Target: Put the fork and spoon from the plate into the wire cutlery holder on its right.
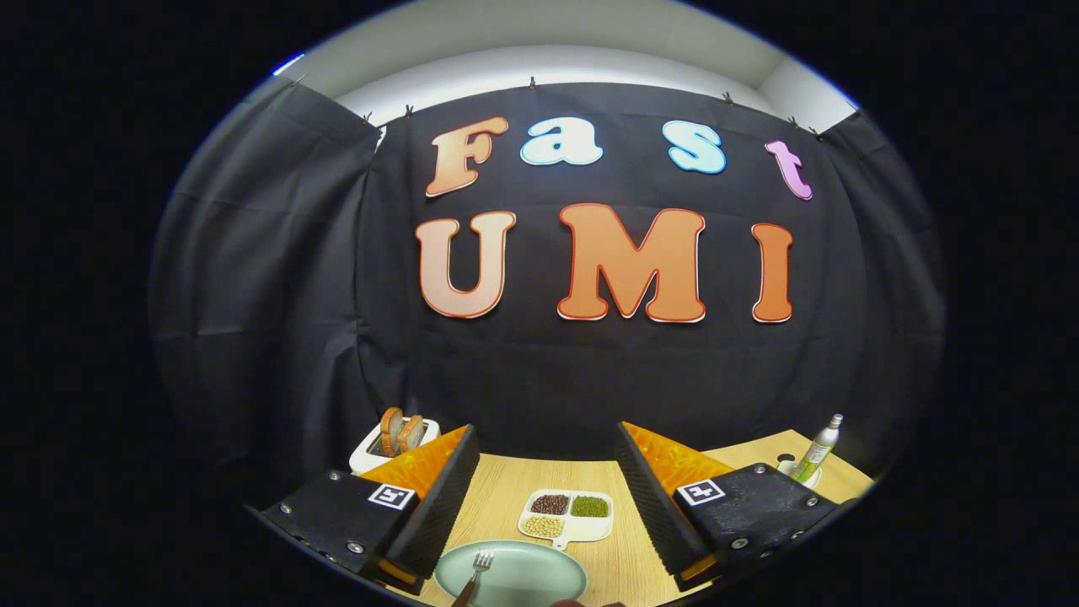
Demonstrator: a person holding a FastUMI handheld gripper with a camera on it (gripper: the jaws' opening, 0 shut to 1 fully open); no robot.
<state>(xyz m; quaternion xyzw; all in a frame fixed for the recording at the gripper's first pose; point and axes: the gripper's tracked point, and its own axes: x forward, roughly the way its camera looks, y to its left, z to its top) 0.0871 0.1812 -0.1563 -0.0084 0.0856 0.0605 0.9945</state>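
Above the desk (506, 485), claw (539, 472) held level, fingers spread wide, gripping nothing; below between them, one plate (539, 582) bearing one fork (477, 566); beyond, one three-compartment dish (566, 515).

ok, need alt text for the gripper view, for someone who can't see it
The gripper is open above a wooden table, its fingers spread to either side of a pale green plate with a fork on it. Beyond the plate sits a white divided dish of beans, with a toaster holding bread and a bottle farther back.
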